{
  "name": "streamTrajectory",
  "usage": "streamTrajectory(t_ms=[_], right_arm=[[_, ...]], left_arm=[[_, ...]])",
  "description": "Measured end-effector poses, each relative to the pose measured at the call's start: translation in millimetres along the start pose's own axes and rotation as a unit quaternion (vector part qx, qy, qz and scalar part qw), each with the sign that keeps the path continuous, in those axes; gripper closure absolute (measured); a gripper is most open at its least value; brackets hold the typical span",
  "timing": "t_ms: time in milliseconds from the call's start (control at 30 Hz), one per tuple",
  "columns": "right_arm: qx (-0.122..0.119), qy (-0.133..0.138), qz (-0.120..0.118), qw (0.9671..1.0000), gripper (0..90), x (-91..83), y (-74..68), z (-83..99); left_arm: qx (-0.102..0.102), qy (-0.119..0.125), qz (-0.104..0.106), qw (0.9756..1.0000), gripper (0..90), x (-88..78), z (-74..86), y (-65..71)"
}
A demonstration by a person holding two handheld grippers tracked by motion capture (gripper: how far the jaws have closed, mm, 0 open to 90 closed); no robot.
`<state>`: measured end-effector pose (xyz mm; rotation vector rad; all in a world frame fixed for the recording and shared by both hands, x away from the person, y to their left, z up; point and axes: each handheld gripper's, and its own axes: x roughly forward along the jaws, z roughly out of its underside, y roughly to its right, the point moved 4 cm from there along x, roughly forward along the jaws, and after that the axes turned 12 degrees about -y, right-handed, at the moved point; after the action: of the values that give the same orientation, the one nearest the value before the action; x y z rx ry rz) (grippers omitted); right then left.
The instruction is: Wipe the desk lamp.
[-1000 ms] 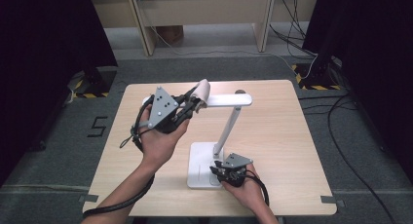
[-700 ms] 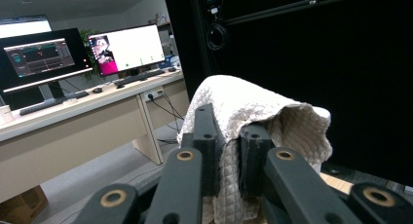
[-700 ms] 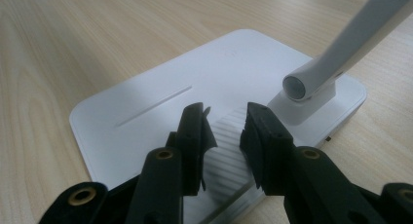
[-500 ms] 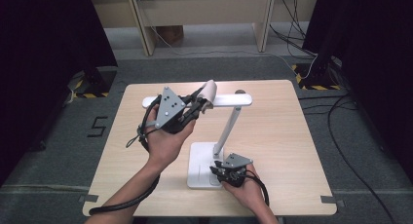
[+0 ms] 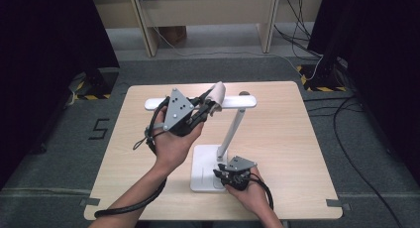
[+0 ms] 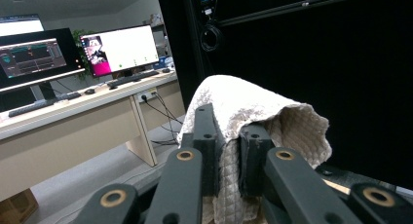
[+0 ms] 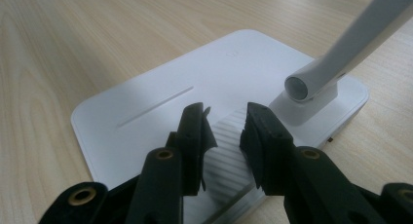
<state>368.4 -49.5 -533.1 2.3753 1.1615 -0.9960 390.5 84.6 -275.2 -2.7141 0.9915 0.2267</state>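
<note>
Nearest the person, the right gripper [image 5: 224, 177] is resting its ribbed black jaws on the smooth white base [image 5: 205, 161] of a desk lamp; they are standing a little apart with nothing clamped between them, their tips pressing on the flat, rounded-corner plastic slab. In the right gripper view a shallow groove is running across the base [image 7: 160, 104], and the lamp's round white stem [image 7: 358, 36] is rising slantwise from a boxy hinge block near the base's corner. Farther out, above the pale wood-grain table [image 5: 282, 124], the left gripper [image 5: 207, 105] is pinching a cream quilted cloth [image 5: 216, 93] tight between its jaws, holding it raised just beside the lamp's long flat head bar [image 5: 237, 102]. In the left gripper view the soft, diamond-stitched cloth [image 6: 253, 104] is draping over both black jaw tips in a rounded fold.
</note>
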Motion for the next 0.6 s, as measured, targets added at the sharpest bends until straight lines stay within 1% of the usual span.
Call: streamTrajectory(t_ms=[133,600], right_arm=[[0.0,0.0,0.0,1.0,69.0,0.0,0.1,0.0],[0.0,0.0,0.0,1.0,69.0,0.0,0.1,0.1]], left_arm=[[-0.006,0.003,0.002,1.0,81.1,3.1,-0.7,3.2],[-0.001,0.001,0.008,1.0,81.0,10.9,-3.8,11.8]])
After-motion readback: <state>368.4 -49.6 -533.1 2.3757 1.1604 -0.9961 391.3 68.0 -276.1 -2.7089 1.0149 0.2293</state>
